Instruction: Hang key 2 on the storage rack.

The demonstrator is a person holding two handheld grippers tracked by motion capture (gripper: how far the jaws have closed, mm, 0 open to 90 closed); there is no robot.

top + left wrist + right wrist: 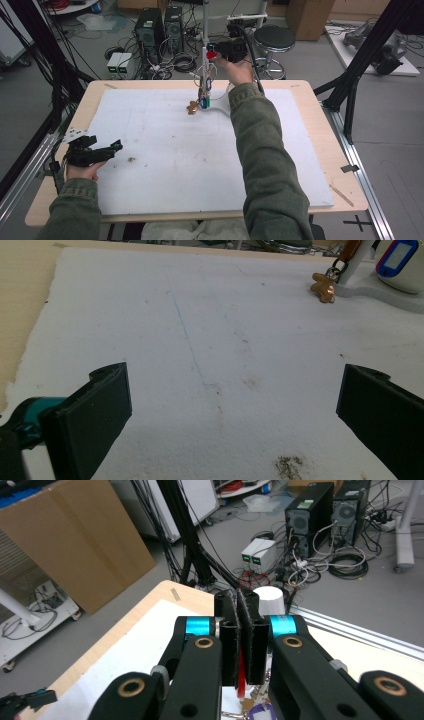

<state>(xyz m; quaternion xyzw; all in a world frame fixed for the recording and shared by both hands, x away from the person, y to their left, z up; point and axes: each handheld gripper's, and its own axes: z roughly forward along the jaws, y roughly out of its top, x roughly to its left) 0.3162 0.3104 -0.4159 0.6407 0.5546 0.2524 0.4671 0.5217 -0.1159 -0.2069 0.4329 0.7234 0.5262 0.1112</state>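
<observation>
The right gripper [214, 51], above the table's far edge, has its jaws pressed narrowly on a red tag [241, 676] by the white stand [220, 103]. The left gripper [116, 148] rests wide apart, holding nothing, near the left edge. No writing is readable.

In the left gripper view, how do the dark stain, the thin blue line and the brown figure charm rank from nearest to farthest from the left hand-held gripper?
1. Dark stain: low on the white mat, right of centre, between the open jaws of the left hand-held gripper.
2. Thin blue line: mid-mat, left of centre.
3. Brown figure charm: far right, beside the white stand base.
</observation>
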